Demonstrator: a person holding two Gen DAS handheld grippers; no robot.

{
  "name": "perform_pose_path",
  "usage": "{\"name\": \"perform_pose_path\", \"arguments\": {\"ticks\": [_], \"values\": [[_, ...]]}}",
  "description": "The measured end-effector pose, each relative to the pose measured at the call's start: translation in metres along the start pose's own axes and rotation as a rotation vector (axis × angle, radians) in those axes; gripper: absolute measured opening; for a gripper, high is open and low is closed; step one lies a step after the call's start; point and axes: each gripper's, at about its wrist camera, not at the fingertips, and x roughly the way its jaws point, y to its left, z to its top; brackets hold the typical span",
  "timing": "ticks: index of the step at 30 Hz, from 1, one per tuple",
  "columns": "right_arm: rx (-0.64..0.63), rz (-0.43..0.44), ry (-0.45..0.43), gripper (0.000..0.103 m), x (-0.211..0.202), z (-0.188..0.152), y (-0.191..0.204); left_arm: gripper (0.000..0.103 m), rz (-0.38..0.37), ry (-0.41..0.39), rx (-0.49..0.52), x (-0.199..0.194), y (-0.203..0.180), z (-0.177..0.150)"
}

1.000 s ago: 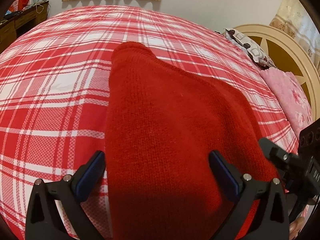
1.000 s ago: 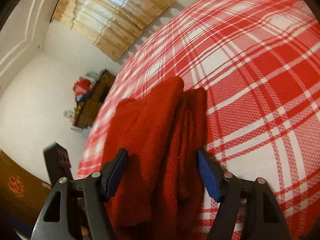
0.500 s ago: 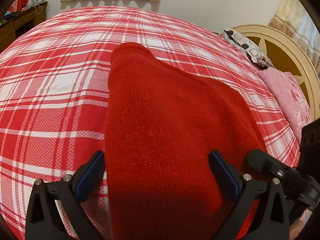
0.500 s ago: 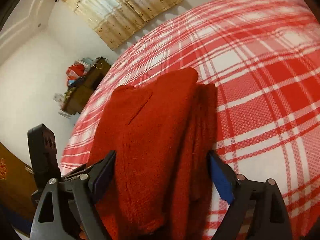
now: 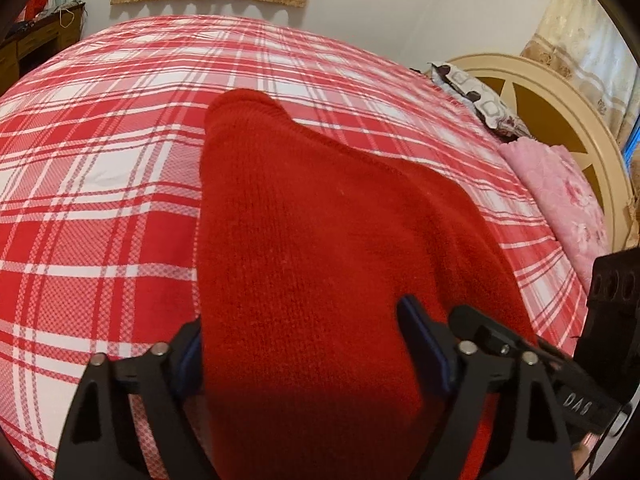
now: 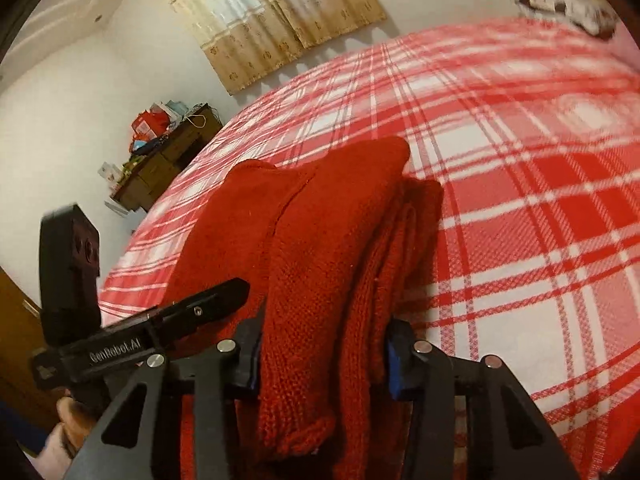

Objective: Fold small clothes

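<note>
Both tongs just closing on the near end of the red knit garment (image 5: 320, 248): left gripper (image 5: 308, 344) pinching its flat width, right gripper (image 6: 324, 356) clamped on the bunched folded edge. Lying on the plaid bed (image 5: 100, 200), long axis running straight away from both tools. Layered fold edges visible only from the right wrist; smooth top face only from the left.
</note>
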Motion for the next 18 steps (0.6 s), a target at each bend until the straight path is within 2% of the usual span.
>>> {"name": "perform_pose_path", "arguments": {"ticks": [2,5,7,9,14,16,18], "values": [[0.001,0.002,0.000,0.045,0.001,0.001,-0.001,0.073,-0.023,-0.005,-0.026,-0.002,0.003,0.001],[0.065,0.037,0.017,0.049,0.005,0.002,-0.013,0.072,-0.020,-0.012,-0.042,-0.003,0.004,0.001],[0.121,0.075,0.029,0.051,0.008,0.003,-0.024,0.073,0.005,-0.014,-0.028,-0.001,-0.001,0.002],[0.152,0.102,0.028,0.051,0.008,0.003,-0.029,0.080,0.016,-0.003,-0.053,0.003,0.000,0.005],[0.132,0.097,0.033,0.055,0.012,0.003,-0.024,0.088,0.039,0.015,-0.036,0.009,-0.005,0.008],[0.125,0.092,0.033,0.054,0.012,0.004,-0.024,0.088,0.043,0.016,-0.034,0.009,-0.006,0.008],[0.107,0.083,0.030,0.051,0.012,0.002,-0.020,0.083,0.043,0.006,-0.023,0.008,-0.007,0.007]]}}
